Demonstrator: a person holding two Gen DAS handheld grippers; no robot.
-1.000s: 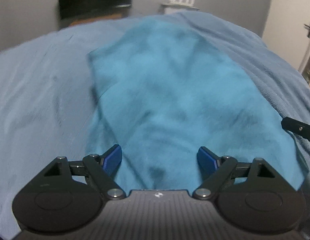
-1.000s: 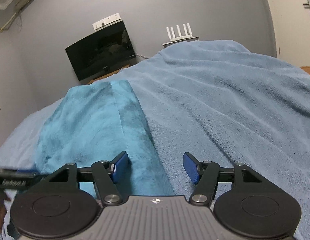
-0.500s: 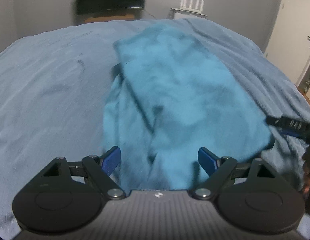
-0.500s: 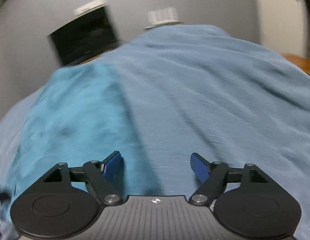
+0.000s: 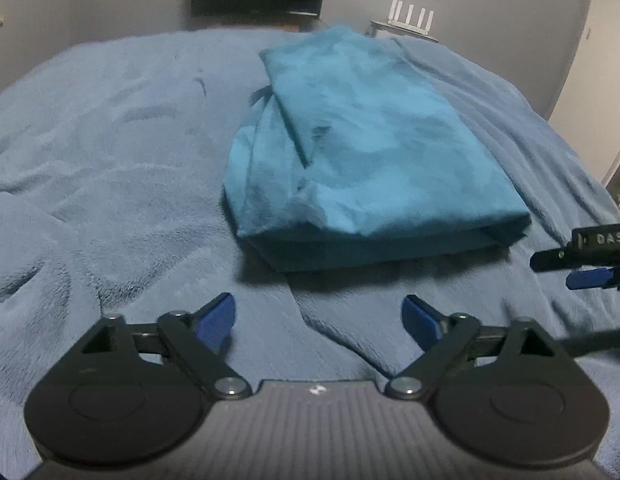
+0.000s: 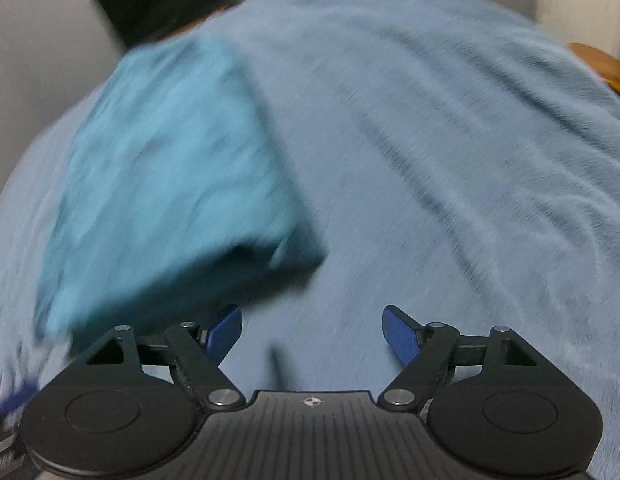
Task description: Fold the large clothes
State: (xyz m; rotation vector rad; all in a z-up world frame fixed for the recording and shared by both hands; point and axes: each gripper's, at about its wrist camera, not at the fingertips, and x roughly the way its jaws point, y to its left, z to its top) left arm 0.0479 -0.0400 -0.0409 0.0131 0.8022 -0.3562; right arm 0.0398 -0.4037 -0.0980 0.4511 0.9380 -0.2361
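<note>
On the bed (image 5: 110, 168), the left gripper (image 5: 318, 312) angles downward just short of the folded teal garment (image 5: 374, 152), jaws opening wide and empty, likely because the fold is set, while the right gripper (image 6: 312, 330) tilts down beside its corner, jaws likewise opening, holding nothing.

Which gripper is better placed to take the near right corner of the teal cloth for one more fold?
Probably the right gripper: in the left wrist view it sits just beside that corner of the teal cloth. The left gripper faces the near edge; both are opening, empty.
</note>
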